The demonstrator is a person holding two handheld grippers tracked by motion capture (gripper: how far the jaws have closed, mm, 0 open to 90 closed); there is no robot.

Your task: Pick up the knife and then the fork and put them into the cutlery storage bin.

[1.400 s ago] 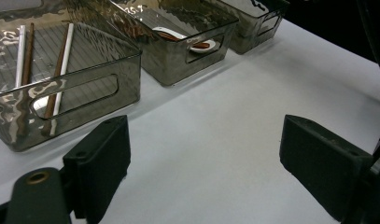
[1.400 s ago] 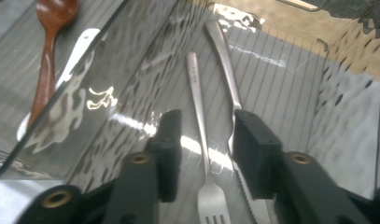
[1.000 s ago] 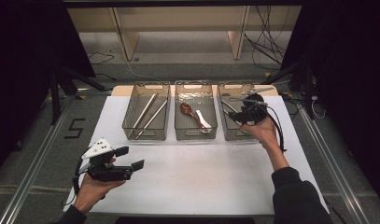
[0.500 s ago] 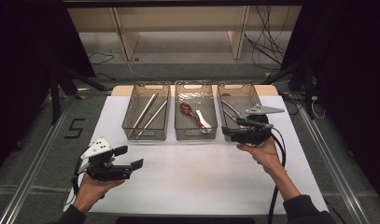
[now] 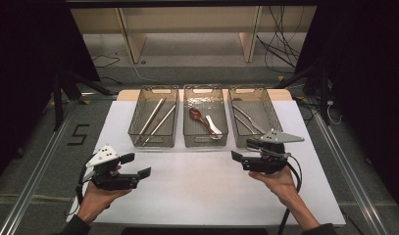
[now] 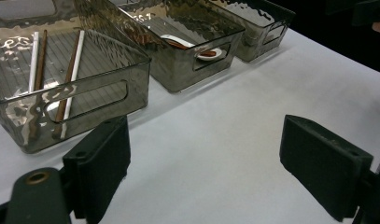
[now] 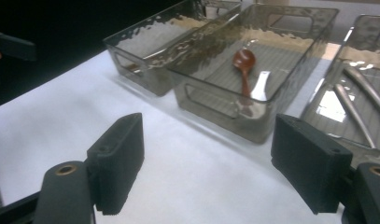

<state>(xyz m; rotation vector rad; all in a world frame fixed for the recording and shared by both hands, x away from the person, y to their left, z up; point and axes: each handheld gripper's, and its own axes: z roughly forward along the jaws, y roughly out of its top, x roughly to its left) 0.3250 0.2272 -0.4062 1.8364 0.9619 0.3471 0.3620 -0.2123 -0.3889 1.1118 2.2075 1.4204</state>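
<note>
Three clear bins stand in a row at the back of the white table. The left bin holds chopsticks, the middle bin a brown spoon and a white spoon, and the right bin metal utensils. My left gripper hovers open over the table's front left, empty. My right gripper is just in front of the right bin, pointing left. Its jaws have just been opening and stand open with nothing between them. The right gripper view shows the brown spoon beyond the jaws.
Bare white table lies between the two grippers and the bins. Metal rails run along both sides of the table. Shelving and cables sit on the floor beyond the far edge. A cable trails from each gripper toward the person.
My right gripper has drawn back from over the right bin toward the person and now sits in front of that bin. My left gripper has stayed in place.
</note>
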